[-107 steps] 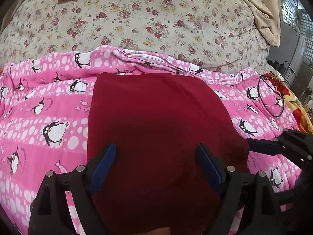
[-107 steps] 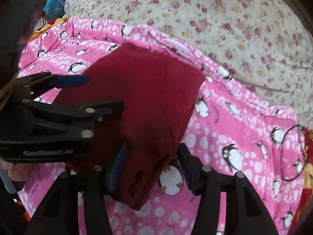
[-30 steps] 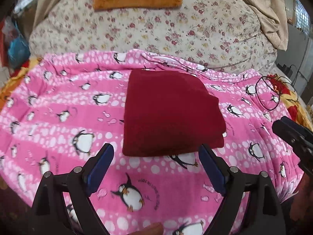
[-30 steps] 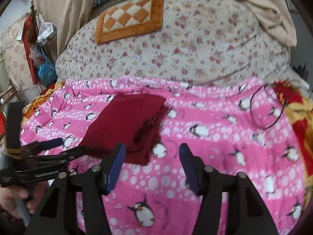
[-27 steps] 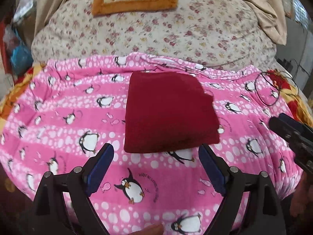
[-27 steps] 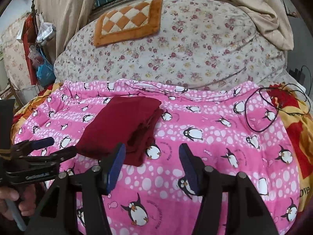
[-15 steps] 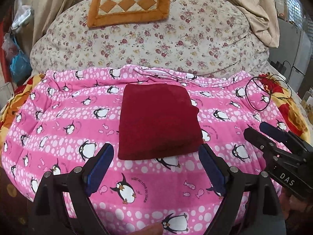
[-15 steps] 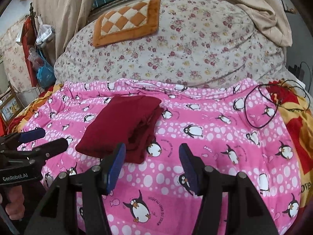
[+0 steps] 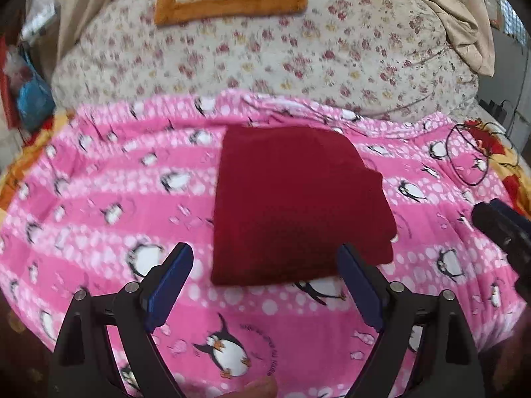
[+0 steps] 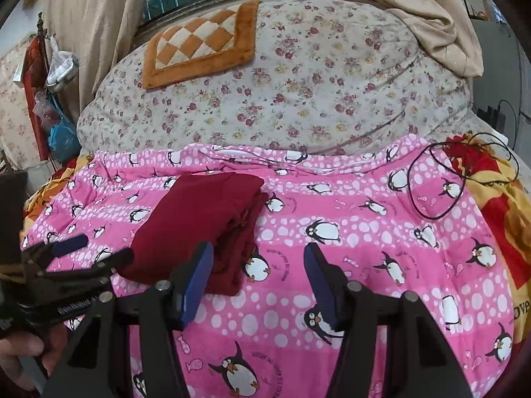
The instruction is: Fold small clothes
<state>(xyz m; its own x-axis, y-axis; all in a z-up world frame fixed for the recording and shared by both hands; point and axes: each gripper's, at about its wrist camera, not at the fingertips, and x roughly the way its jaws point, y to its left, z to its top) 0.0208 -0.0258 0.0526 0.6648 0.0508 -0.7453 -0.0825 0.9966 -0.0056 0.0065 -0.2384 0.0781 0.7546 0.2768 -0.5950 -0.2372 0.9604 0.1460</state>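
Observation:
A dark red garment lies folded into a rough rectangle on the pink penguin blanket. In the right wrist view it sits at the left, its layered edge facing right. My left gripper is open and empty, held just short of the garment's near edge. My right gripper is open and empty, above the blanket to the right of the garment's near corner. The left gripper also shows at the left edge of the right wrist view, and the right gripper's fingers show at the right edge of the left wrist view.
A large floral bedding roll rises behind the blanket, with an orange checked mat on top. A black cable loop lies at the blanket's right edge over a red-yellow sheet. Bags hang at the left wall.
Both grippers let go of the garment and pulled back from it, leaving it folded on the blanket. In the last half second the left gripper moved closer to it again.

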